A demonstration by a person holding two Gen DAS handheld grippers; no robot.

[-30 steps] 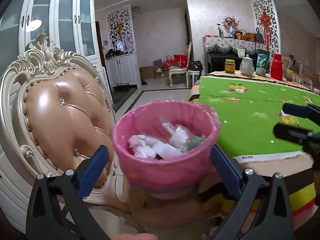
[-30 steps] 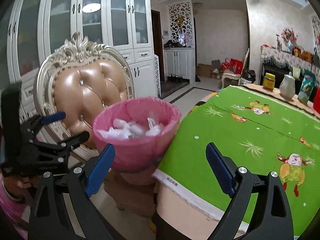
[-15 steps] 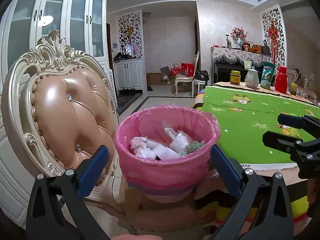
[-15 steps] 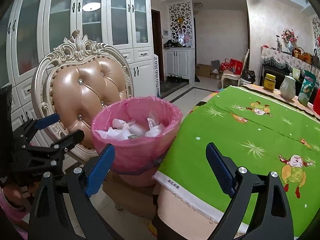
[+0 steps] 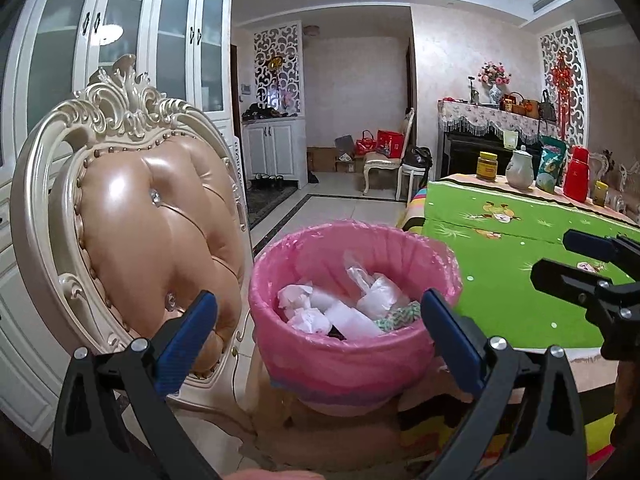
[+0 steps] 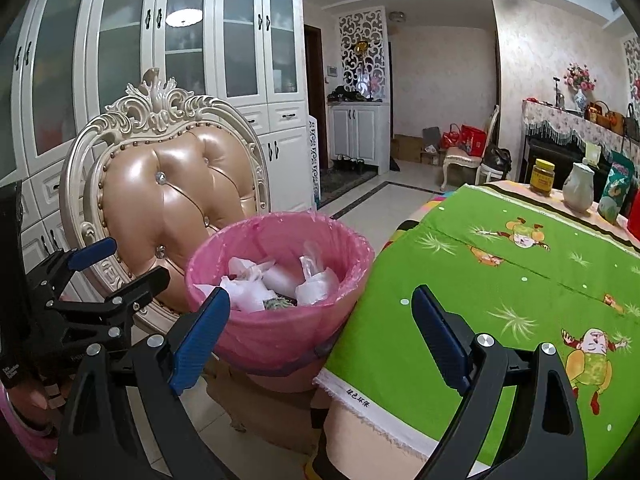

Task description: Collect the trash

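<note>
A bin with a pink liner (image 5: pixel 348 364) stands between a chair and the table, holding crumpled white paper and plastic wrappers (image 5: pixel 340 312). My left gripper (image 5: pixel 318 308) is open, its blue-padded fingers straddling the bin's near rim with nothing held. The right gripper (image 5: pixel 560 258) hangs open over the green tablecloth at the right. In the right wrist view the same bin (image 6: pixel 280 332) sits ahead, with my right gripper (image 6: pixel 320 300) open and empty in front of it. The left gripper (image 6: pixel 128 264) shows open at the left.
A padded chair with a carved cream frame (image 5: pixel 152 232) stands close on the bin's left. The table with a green cloth (image 6: pixel 500 280) is on its right, with a jar, jug and bags (image 5: pixel 520 168) at the far end. A cardboard box (image 5: pixel 320 432) sits under the bin.
The left wrist view has tilted upward and drawn back slightly, showing more of the chair and ceiling. The right gripper shifted slightly. Both stay open; the bin has not moved.
</note>
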